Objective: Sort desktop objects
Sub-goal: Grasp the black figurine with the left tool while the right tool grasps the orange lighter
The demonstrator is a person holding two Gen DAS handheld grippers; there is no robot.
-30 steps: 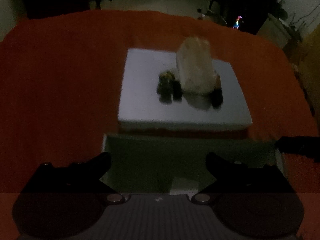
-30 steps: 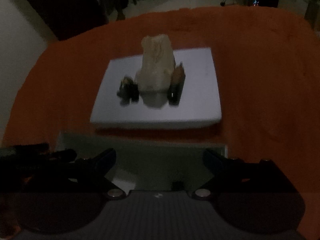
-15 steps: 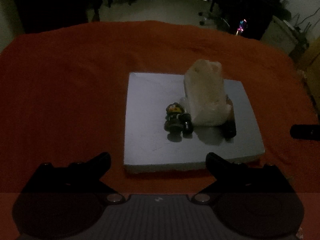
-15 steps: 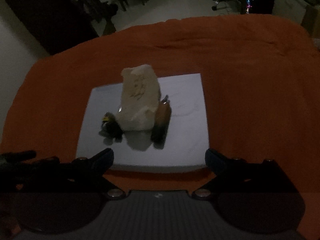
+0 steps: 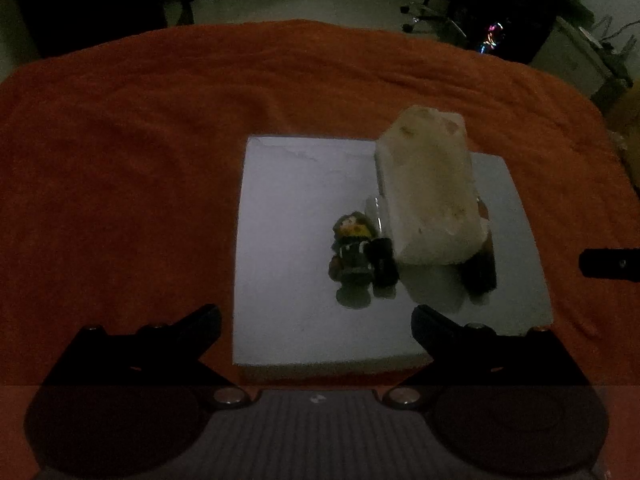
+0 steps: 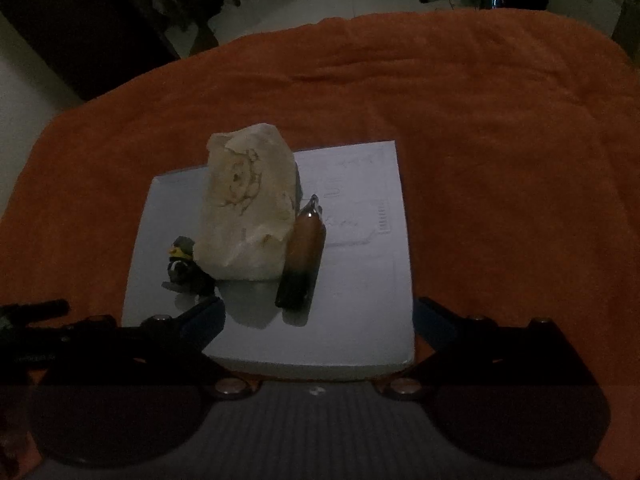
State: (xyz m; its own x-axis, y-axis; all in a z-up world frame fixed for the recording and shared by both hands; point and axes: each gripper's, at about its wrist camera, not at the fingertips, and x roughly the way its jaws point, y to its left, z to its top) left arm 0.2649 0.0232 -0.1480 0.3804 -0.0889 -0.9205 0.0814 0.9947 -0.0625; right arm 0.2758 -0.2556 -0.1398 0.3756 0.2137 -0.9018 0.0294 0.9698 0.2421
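Okay, dim scene. An orange cloth (image 5: 140, 160) covers the surface, and a white flat box (image 5: 300, 200) lies on it in the middle. On the box stands a cream tissue pack (image 5: 430, 196) with a faint bear drawing on its face, seen from the right wrist. A small toy figure (image 5: 352, 252) sits just left of the pack, touching a dark little item (image 5: 384, 260) beside it; can't tell what that is. A brown-to-black pen-like capsule (image 6: 304, 252) with a metal tip lies along the pack's right side, touching or nearly so.

Left gripper (image 5: 316, 320) hovers near the box's front edge, jaws spread wide, holding nothing. Right gripper (image 6: 318, 312) is also spread wide and empty, its left finger (image 6: 200, 320) over the box's front left corner, near the toy.
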